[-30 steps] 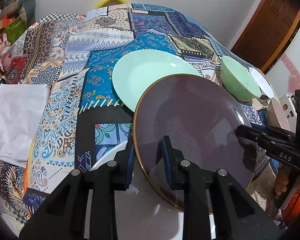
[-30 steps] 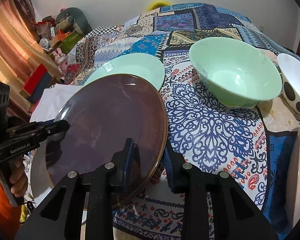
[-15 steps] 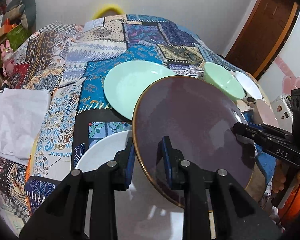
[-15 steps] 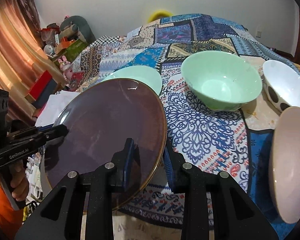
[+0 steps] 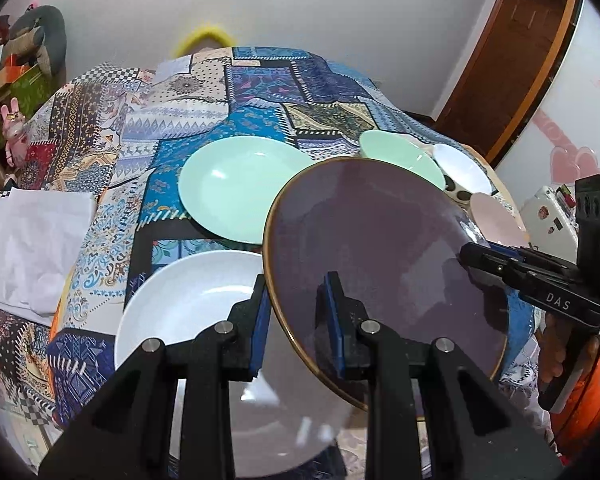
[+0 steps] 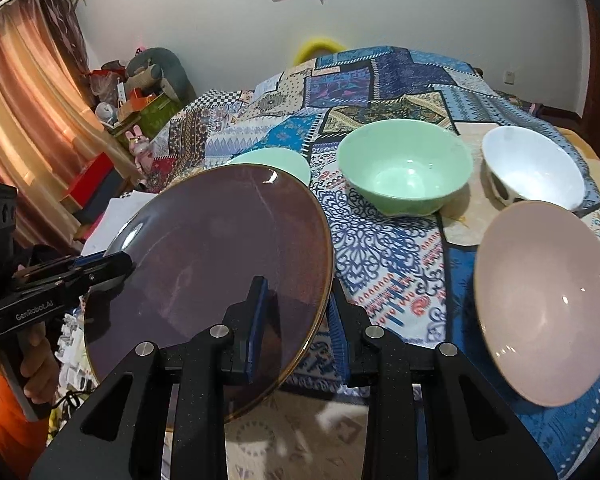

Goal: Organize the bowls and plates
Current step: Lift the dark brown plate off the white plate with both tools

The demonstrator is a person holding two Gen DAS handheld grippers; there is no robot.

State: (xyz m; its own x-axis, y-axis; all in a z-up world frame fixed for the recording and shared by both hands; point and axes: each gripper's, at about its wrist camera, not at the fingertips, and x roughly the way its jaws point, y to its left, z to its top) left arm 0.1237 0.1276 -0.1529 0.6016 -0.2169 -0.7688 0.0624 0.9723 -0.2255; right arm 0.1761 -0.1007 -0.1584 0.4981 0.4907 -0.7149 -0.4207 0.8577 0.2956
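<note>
A dark purple plate (image 5: pixel 380 248) with a gold rim hangs tilted above the table, held from both sides. My left gripper (image 5: pixel 296 292) is shut on its near left rim, and my right gripper (image 5: pixel 476 254) pinches the opposite edge. The right wrist view shows the same plate (image 6: pixel 220 248) with my right gripper (image 6: pixel 298 292) shut on its right rim and my left gripper (image 6: pixel 116 262) on the far left edge. On the cloth lie a mint plate (image 5: pixel 236 192) and a white plate (image 5: pixel 188 312), the latter below the held plate.
A mint bowl (image 6: pixel 404 168), a white bowl with dark spots (image 6: pixel 532 168) and a pink bowl (image 6: pixel 544 300) stand on the right of the patchwork tablecloth (image 6: pixel 384 248). A white cloth (image 5: pixel 32 240) lies at the left edge. A person's hand (image 6: pixel 36 364) grips the left handle.
Both grippers have lifted the purple plate and drawn back from the table. The white plate beneath shows more, and the pink bowl has come into the right wrist view.
</note>
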